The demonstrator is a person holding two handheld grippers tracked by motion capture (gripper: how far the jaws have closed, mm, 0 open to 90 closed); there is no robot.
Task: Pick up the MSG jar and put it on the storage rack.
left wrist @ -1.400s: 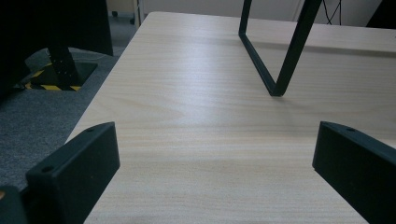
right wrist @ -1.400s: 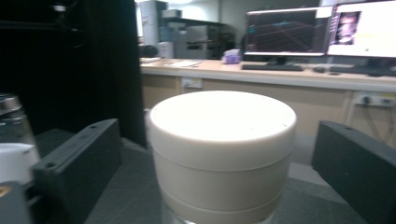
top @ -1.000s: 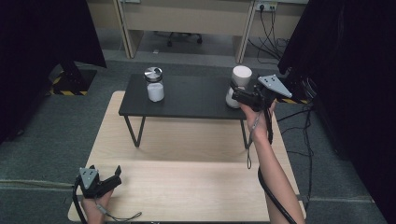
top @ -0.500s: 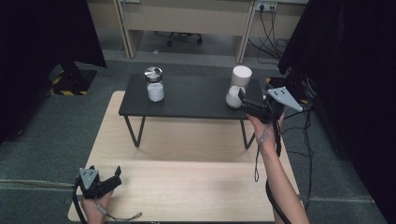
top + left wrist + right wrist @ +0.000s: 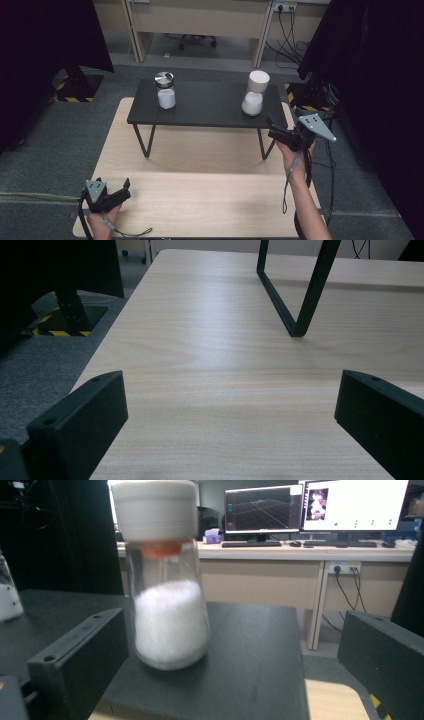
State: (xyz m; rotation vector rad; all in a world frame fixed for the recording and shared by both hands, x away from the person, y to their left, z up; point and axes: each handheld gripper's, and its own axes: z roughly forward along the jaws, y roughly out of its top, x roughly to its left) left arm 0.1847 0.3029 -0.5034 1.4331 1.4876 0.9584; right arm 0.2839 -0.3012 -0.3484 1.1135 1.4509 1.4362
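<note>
Glass, tall and narrow-necked, is what makes the white-capped jar (image 5: 253, 93) risky: it stands upright near the right end of the black stand (image 5: 210, 113), not far from that end's edge. Seen from the high view, the right gripper (image 5: 270, 131) hovers just off the stand's right front corner, jaws pointing at the jar and apart from it. A fast or off-centre approach could, I judge, knock the jar over or push it toward the stand's edge. At the stand's left end a second jar (image 5: 165, 90) with a metal lid holds white powder in its lower half. The left gripper (image 5: 124, 188) rests low on the wooden table (image 5: 200, 200), well in front of the stand.

From the left gripper view, both jaws are spread wide with nothing but bare wood (image 5: 225, 390) between them; one leg of the stand (image 5: 295, 300) rises ahead.

From the right gripper view, the jaws are spread wide and empty, the jar (image 5: 167, 580) standing on the stand top (image 5: 250, 660), nearer the left jaw. White granules fill roughly its lower half; an orange band sits under the cap. A grip on one side only could tip it.
</note>
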